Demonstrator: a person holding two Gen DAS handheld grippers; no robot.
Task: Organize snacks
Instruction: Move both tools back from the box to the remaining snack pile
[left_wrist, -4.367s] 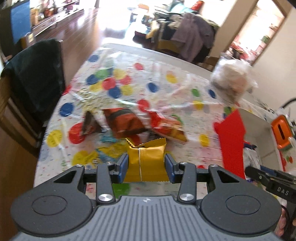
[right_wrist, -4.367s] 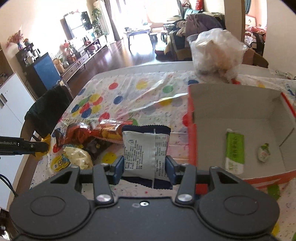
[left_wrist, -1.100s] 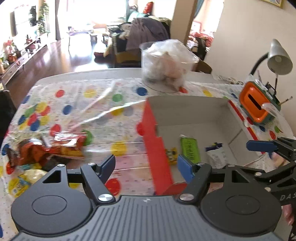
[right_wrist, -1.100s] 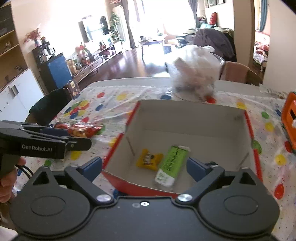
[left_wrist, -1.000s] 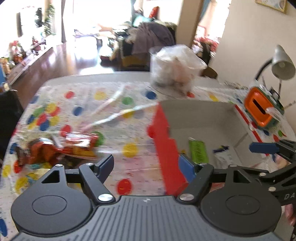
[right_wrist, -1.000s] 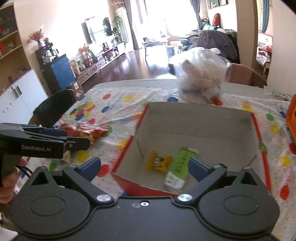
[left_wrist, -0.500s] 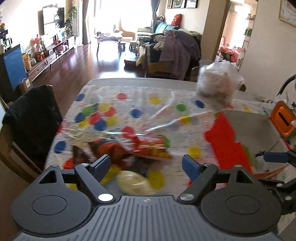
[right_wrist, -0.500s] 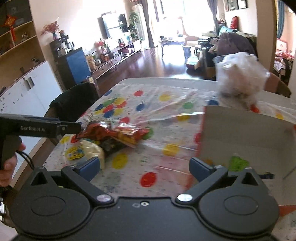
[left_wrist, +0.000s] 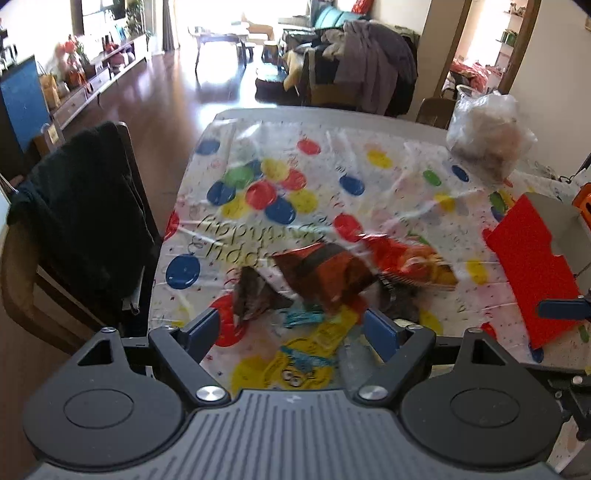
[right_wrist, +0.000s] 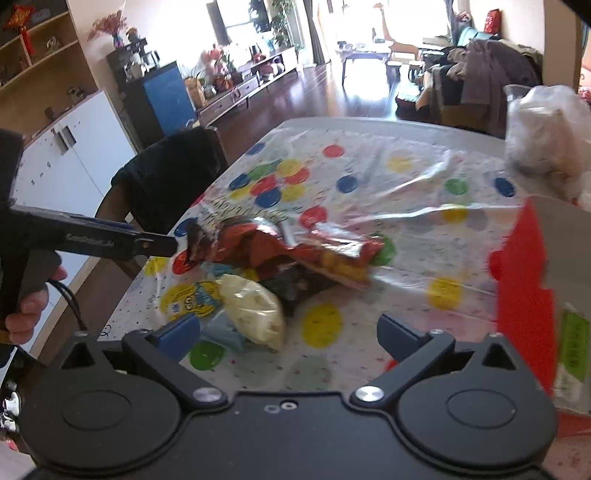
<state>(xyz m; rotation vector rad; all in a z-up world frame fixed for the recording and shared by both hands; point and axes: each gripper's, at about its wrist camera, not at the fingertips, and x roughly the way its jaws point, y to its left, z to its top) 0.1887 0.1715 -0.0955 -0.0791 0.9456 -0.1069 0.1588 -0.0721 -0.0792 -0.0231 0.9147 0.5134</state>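
A pile of snack packets lies on the dotted tablecloth. In the left wrist view a red-brown foil bag (left_wrist: 325, 273), a dark small packet (left_wrist: 255, 295) and an orange-red bag (left_wrist: 417, 262) lie just past my open, empty left gripper (left_wrist: 295, 328). In the right wrist view the same red bags (right_wrist: 288, 247) sit beyond a pale yellow packet (right_wrist: 255, 310), which lies just ahead of my open, empty right gripper (right_wrist: 288, 332). The red-sided cardboard box (right_wrist: 524, 288) stands to the right and holds a green packet (right_wrist: 574, 347).
A chair draped in black cloth (left_wrist: 81, 218) stands at the table's left edge. A clear plastic bag of food (left_wrist: 487, 136) sits at the far right. The box's red flap (left_wrist: 532, 266) rises on the right. The left gripper (right_wrist: 155, 245) reaches in at left in the right wrist view.
Both grippers, which released their packets into the box earlier, have swung left from the box to the snack pile and come closer to it. Both stay open.
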